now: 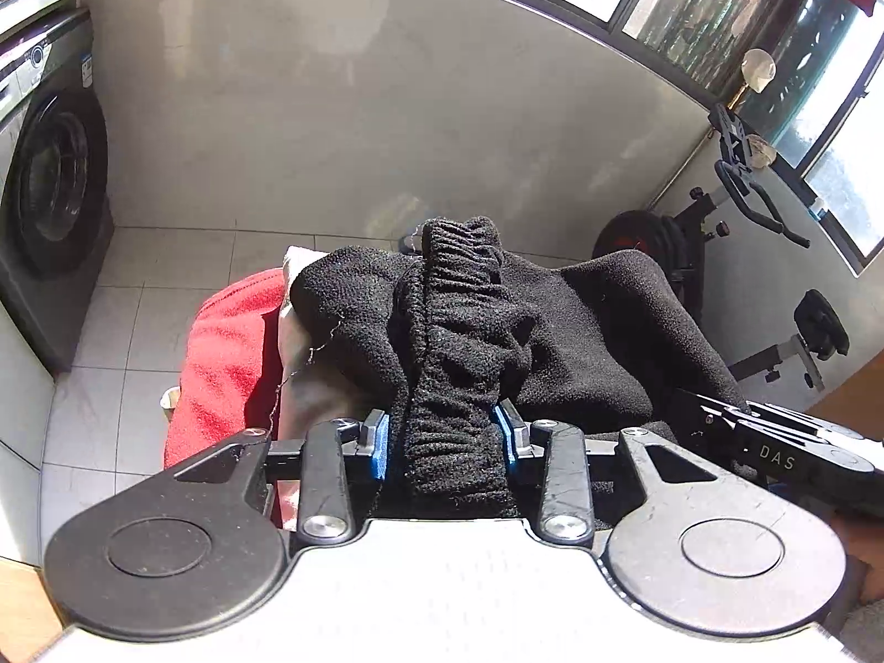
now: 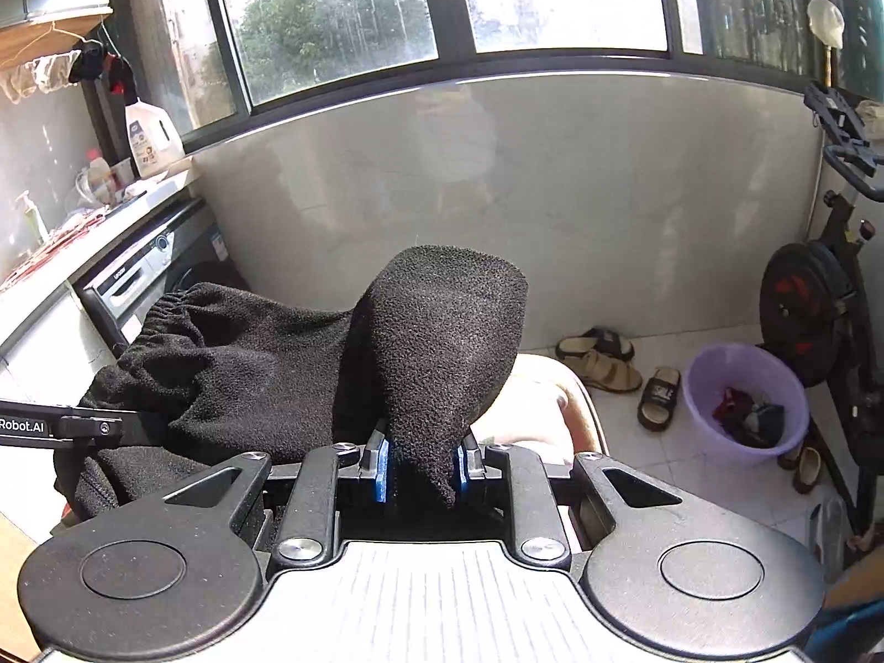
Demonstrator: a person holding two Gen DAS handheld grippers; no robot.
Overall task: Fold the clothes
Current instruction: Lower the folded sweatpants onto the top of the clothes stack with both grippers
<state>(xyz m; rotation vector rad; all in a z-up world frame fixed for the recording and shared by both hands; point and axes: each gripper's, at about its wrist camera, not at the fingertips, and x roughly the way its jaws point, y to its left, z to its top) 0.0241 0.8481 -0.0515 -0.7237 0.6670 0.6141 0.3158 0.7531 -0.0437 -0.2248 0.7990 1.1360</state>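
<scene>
Above tiled floor (image 1: 166, 276), bunched black fleece garment (image 1: 580, 320)

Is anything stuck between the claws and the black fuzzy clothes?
No. Both claws already pinch the black garment: the left claw grips its gathered ribbed band, and the right claw grips a bunched fold. Nothing else sits between them.

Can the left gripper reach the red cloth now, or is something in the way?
Probably not yet: the left gripper is shut on the black fleece garment, which hangs partly over the red cloth lying lower left.
</scene>
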